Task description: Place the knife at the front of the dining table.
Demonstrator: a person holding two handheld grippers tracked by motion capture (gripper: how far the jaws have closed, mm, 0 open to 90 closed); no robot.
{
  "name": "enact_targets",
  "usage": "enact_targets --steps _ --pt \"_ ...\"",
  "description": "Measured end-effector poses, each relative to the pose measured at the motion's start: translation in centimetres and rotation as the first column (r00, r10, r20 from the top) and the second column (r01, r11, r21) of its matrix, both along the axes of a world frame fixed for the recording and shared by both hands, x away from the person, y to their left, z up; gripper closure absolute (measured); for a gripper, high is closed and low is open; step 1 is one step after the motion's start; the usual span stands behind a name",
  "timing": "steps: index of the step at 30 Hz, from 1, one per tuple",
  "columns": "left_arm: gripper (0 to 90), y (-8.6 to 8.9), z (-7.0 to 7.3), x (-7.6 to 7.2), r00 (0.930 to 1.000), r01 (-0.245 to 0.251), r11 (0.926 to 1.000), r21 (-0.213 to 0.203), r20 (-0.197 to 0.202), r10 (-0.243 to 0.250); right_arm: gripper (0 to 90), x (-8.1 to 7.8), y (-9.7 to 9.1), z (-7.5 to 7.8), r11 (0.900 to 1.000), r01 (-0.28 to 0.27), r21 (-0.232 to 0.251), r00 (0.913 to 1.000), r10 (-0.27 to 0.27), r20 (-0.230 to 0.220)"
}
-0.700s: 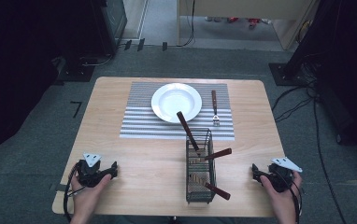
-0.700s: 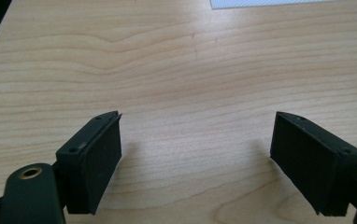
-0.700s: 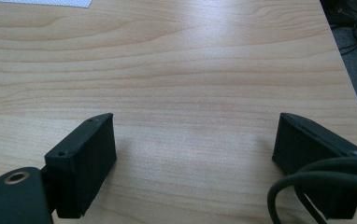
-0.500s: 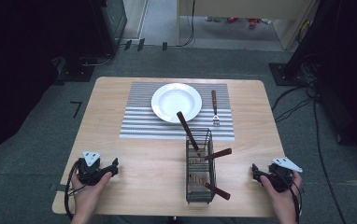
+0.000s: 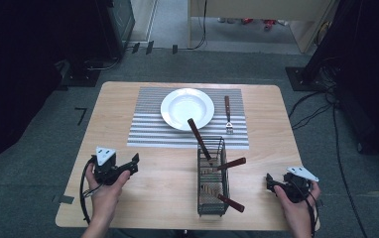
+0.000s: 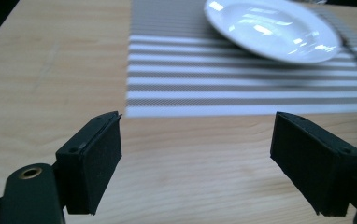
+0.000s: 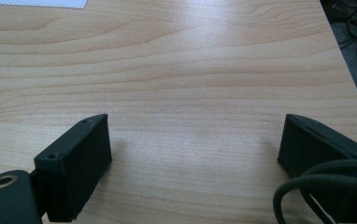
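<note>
Both the left gripper (image 5: pixel 134 163) and right gripper (image 5: pixel 270 182) rest released and empty on the near counter (image 5: pixel 167 183), flanking the wire caddy (image 5: pixel 212 178) holding 3 wooden-handled utensils (image 5: pixel 197 138), probably light, stiff, best gripped mid-handle.

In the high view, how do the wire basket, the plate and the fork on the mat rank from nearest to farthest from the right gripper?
From the right gripper, at the table's near right edge:
1. Wire basket, just to its left, mid-table.
2. Fork, farther back, on the mat's right end.
3. Plate, farthest, back and left of the fork.
</note>
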State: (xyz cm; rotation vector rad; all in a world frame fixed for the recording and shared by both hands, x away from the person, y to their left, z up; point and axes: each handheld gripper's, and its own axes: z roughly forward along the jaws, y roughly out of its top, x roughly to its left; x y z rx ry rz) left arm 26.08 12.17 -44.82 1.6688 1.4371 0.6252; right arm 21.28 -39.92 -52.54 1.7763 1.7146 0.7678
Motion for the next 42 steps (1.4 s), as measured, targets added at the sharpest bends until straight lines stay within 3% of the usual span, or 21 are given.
enact_targets --steps 4,5,12,13,15,18,19,21,24,25,27,28,31,33,36,37,38,39,40,42 --pt "14.5 -1.7 0.7 0.1 0.9981 0.059 0.9979 -0.026 0.019 -0.058 9.2 0.0 0.0 0.0 1.0 0.0 0.0 1.0 0.0 0.0" --pt "14.5 -2.7 1.2 0.2 0.9955 0.089 0.9945 -0.056 0.038 -0.086 9.2 0.0 0.0 0.0 1.0 0.0 0.0 1.0 0.0 0.0" --pt "14.5 -5.2 2.4 0.7 0.9885 0.138 0.9869 -0.084 0.074 -0.131 9.2 0.0 0.0 0.0 1.0 0.0 0.0 1.0 0.0 0.0" --pt "14.6 -5.9 2.7 0.6 0.981 0.173 0.9804 -0.095 0.106 -0.162 9.2 0.0 0.0 0.0 1.0 0.0 0.0 1.0 0.0 0.0" --pt "15.5 -6.5 2.8 0.6 0.9742 0.2 0.9741 -0.106 0.128 -0.186 9.4 0.0 0.0 0.0 1.0 0.0 0.0 1.0 0.0 0.002" --pt "26.0 -7.1 2.9 0.8 0.9722 0.203 0.9724 -0.116 0.143 -0.186 9.8 0.0 0.1 0.0 1.0 0.002 0.0 1.0 -0.002 0.002" --pt "26.0 -7.3 2.9 0.9 0.9712 0.208 0.9701 -0.125 0.143 -0.19 9.8 0.0 0.1 0.0 1.0 0.002 0.0 1.0 -0.002 0.002" --pt "25.8 -7.8 3.1 1.3 0.9656 0.241 0.9587 -0.151 0.138 -0.221 10.0 0.0 0.1 0.0 1.0 0.001 0.001 1.0 -0.001 0.002" --pt "25.1 -8.4 3.3 1.5 0.9622 0.251 0.9564 -0.15 0.147 -0.229 10.0 0.0 0.1 0.0 1.0 0.001 0.001 1.0 -0.001 0.002" --pt "24.3 -8.7 3.4 1.6 0.9593 0.261 0.9521 -0.159 0.152 -0.238 10.0 0.0 0.1 0.0 1.0 0.0 0.0 1.0 0.0 0.002" --pt "25.9 -9.4 3.3 2.2 0.9672 0.23 0.9633 -0.139 0.143 -0.21 10.0 0.0 0.1 0.0 1.0 -0.002 0.0 1.0 0.002 0.002" --pt "25.8 -9.6 3.2 2.4 0.9693 0.224 0.9652 -0.135 0.134 -0.206 10.0 0.0 0.1 0.0 1.0 -0.008 0.001 1.0 0.008 0.002" --pt "26.0 -10.0 3.2 2.7 0.9744 0.212 0.9673 -0.139 0.107 -0.198 10.0 -0.1 0.3 0.0 0.9996 -0.029 0.001 0.9996 0.029 0.001" --pt "26.0 -10.4 3.3 2.9 0.9726 0.219 0.9649 -0.146 0.112 -0.204 9.9 -0.1 0.4 0.0 0.9995 -0.031 0.001 0.9995 0.031 0.001" --pt "26.7 -11.2 3.6 2.9 0.9612 0.241 0.96 -0.143 0.172 -0.215 9.5 0.0 0.4 0.0 0.9996 -0.027 0.002 0.9996 0.027 -0.001" --pt "27.2 -11.2 3.6 2.9 0.9612 0.241 0.96 -0.143 0.172 -0.215 9.6 0.0 0.4 0.0 0.9997 -0.024 0.004 0.9997 0.024 -0.002" --pt "27.2 -11.5 3.6 2.9 0.9521 0.257 0.9561 -0.14 0.206 -0.226 9.6 0.0 0.4 0.0 0.9997 -0.024 0.004 0.9997 0.024 -0.002" --pt "37.3 -11.8 3.5 2.8 0.9451 0.269 0.9519 -0.146 0.23 -0.232 9.6 0.0 0.4 0.0 0.9997 -0.023 0.003 0.9997 0.023 -0.002" --pt "37.3 -12.2 3.6 2.9 0.9378 0.293 0.9378 -0.187 0.248 -0.244 9.8 0.0 0.4 0.0 0.9998 -0.022 0.003 0.9998 0.022 -0.001" --pt "43.3 -12.5 3.7 3.0 0.9354 0.306 0.9268 -0.217 0.249 -0.251 10.2 0.0 0.3 0.0 0.9997 -0.023 0.001 0.9997 0.023 0.002"
